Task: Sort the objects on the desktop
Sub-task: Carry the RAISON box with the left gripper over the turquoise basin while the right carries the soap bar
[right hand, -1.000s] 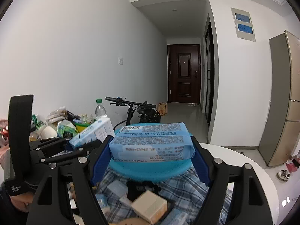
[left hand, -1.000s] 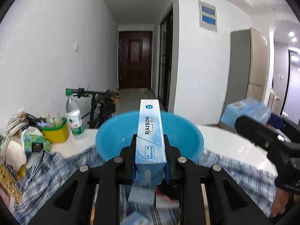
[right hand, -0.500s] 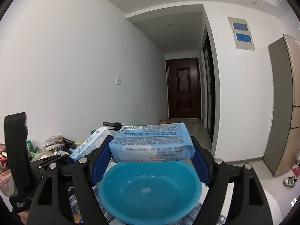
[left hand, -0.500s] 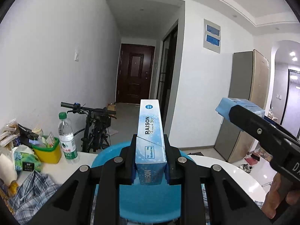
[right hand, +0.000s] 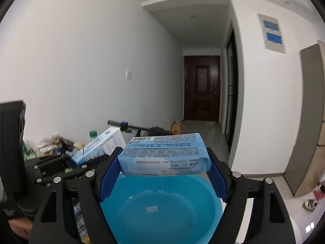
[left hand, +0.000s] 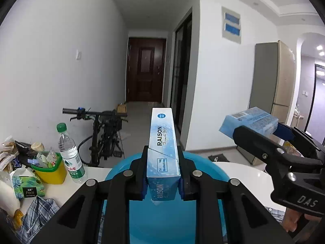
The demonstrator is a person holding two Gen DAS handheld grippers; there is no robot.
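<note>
Left gripper (left hand: 163, 185) jaws clamped on upright RAISON box (left hand: 163, 152), held above blue basin (left hand: 205, 164) on white bench (left hand: 243, 172). Right gripper (right hand: 162, 174), at 3 o'clock, jaws closed around wipes pack (right hand: 164, 156) over basin.

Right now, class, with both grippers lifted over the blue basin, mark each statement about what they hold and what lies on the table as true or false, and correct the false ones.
1. The left gripper is shut on the RAISON box. True.
2. The right gripper is open, holding nothing. False: it is shut on the blue wipes pack.
3. The blue basin already holds several items. False: its inside shows only a small label.
4. A water bottle with a green cap stands upright beside the yellow cup. True.
5. The RAISON box is gripped near its far end. False: the near end is clamped and the rest sticks out forward.
</note>
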